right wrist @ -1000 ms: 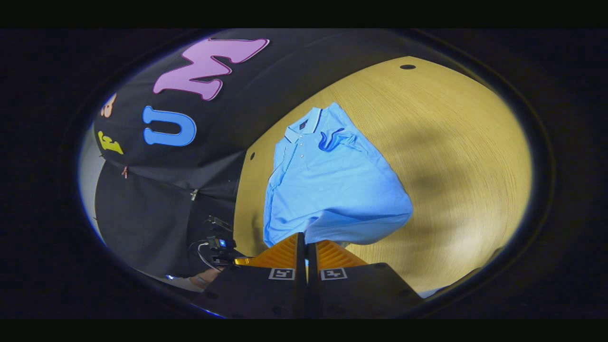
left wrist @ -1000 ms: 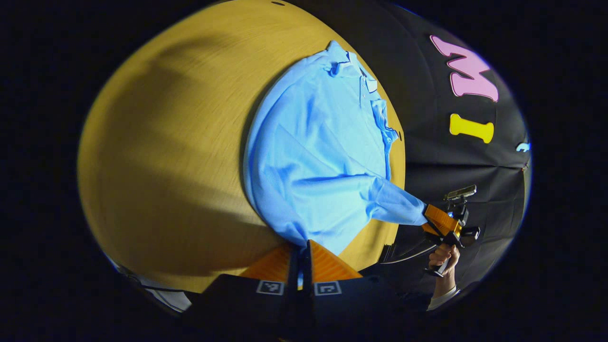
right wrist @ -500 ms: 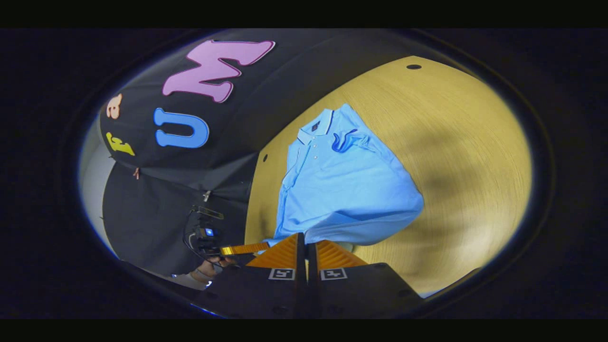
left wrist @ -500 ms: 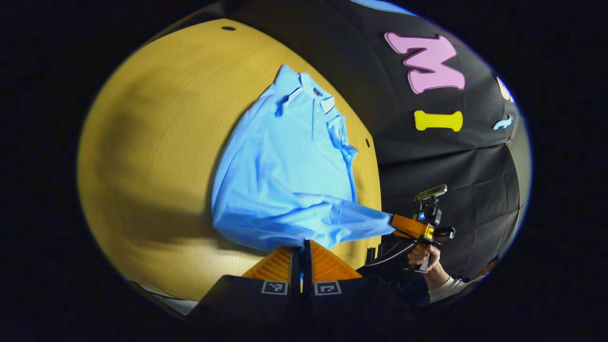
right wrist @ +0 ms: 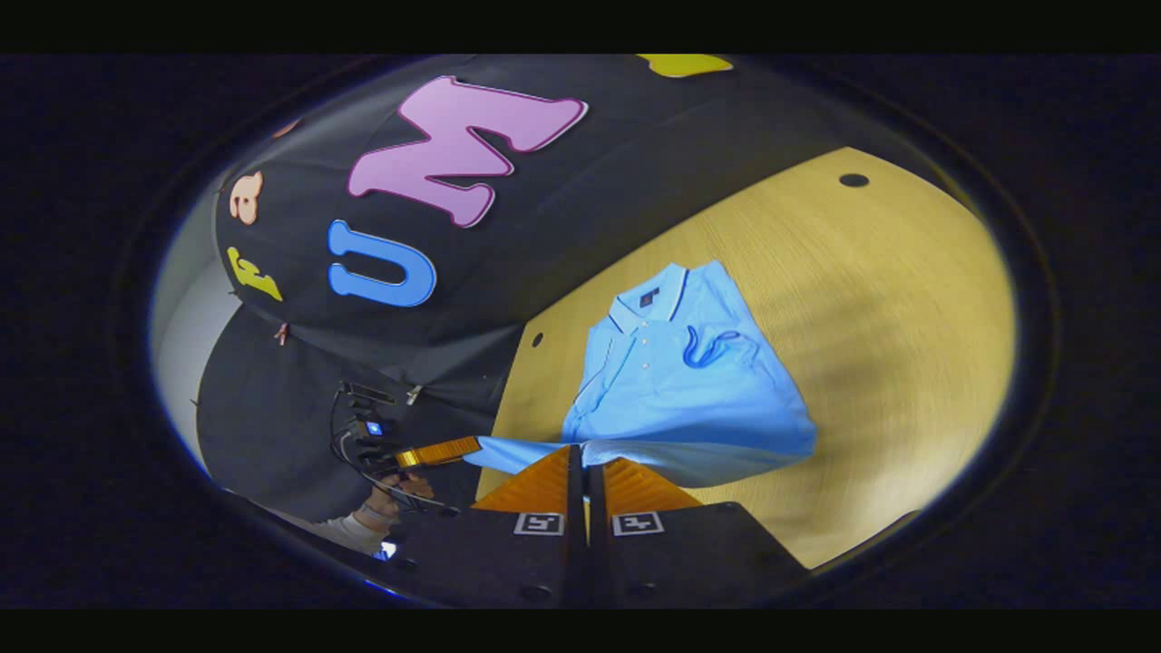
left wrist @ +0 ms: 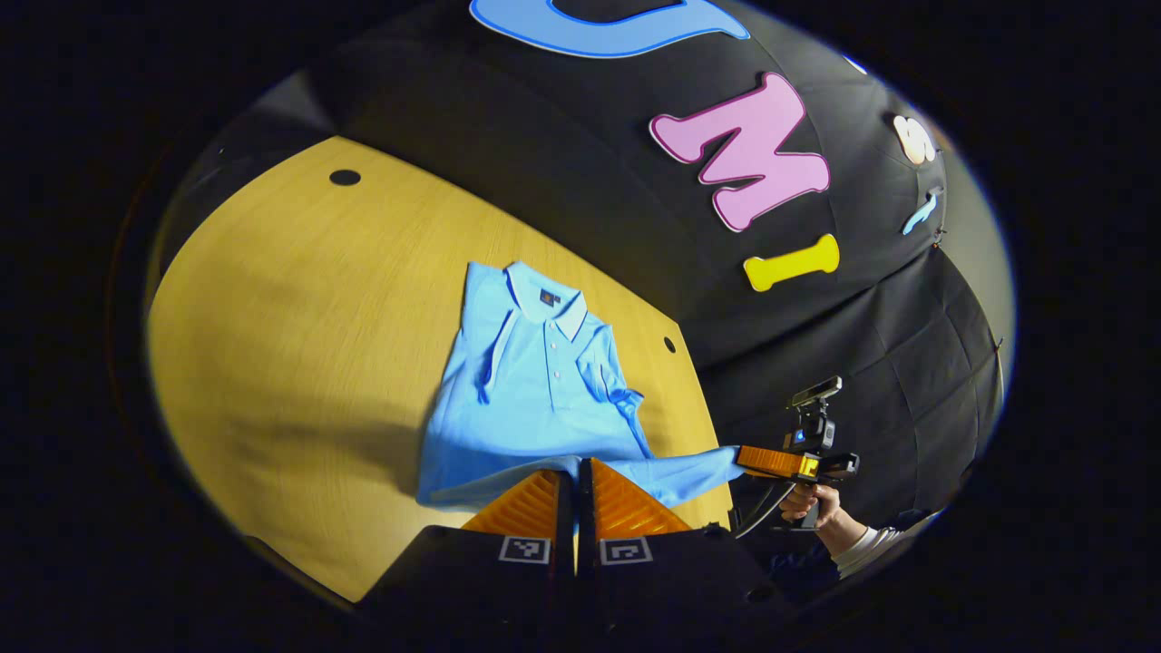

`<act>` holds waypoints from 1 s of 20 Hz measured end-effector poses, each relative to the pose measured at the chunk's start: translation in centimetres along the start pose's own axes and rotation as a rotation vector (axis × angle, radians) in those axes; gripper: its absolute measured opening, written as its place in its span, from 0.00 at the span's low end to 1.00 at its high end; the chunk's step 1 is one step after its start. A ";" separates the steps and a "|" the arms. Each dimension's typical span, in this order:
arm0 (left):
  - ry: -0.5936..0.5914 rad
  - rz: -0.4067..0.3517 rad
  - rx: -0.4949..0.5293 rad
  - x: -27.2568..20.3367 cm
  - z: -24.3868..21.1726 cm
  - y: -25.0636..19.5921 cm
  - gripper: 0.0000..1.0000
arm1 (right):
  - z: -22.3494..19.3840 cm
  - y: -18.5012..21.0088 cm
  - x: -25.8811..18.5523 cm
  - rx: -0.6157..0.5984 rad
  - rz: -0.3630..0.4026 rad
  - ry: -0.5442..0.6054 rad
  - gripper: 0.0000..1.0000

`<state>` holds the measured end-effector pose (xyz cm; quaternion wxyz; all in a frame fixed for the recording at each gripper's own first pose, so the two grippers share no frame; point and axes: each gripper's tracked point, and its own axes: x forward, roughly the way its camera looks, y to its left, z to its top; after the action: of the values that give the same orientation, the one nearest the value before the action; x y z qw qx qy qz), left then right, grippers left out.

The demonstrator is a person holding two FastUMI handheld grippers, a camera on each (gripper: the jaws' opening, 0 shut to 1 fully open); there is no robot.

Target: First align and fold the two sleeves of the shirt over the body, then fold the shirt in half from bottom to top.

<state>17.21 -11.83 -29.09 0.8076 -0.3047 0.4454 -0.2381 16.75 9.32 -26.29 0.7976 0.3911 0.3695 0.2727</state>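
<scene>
A light blue polo shirt (left wrist: 535,390) lies collar-far on the wooden table (left wrist: 299,345), both sleeves folded in over its body. My left gripper (left wrist: 574,464) is shut on the bottom hem, which is raised off the table. In the left gripper view, my right gripper (left wrist: 746,456) pinches the hem's other corner at the right, held by a hand (left wrist: 814,504). In the right gripper view the shirt (right wrist: 680,381) spreads ahead, my right gripper (right wrist: 581,451) is shut on the hem, and the left gripper (right wrist: 473,445) holds the stretched corner at the left.
The booth's black cloth wall (left wrist: 580,172) rises just behind the table's far edge. Small round holes (left wrist: 345,177) (left wrist: 668,345) mark the tabletop near its far corners. Bare wood extends left of the shirt in the left gripper view and right of the shirt in the right gripper view (right wrist: 889,345).
Both grippers have risen and drawn back with the hem between them, so the shirt looks smaller and farther. Both views have tilted up toward the wall. The hem now hangs taut above the table.
</scene>
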 end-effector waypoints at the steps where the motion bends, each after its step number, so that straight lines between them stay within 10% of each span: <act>1: 0.001 0.003 0.021 0.6 1.5 0.0 0.06 | 1.8 0.4 0.7 -0.018 0.001 -0.014 0.05; 12: -0.127 0.175 0.088 13.7 18.7 3.7 0.06 | 16.2 -5.3 13.5 -0.138 -0.150 -0.061 0.05; 20: 0.013 0.402 0.026 18.0 16.4 10.2 0.06 | 15.6 -13.2 20.7 -0.072 -0.320 0.020 0.00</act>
<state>41.35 -11.92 -39.74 0.8398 -0.1977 0.4993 -0.0795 43.19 10.55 -38.43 0.8406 0.2957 0.4250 0.1592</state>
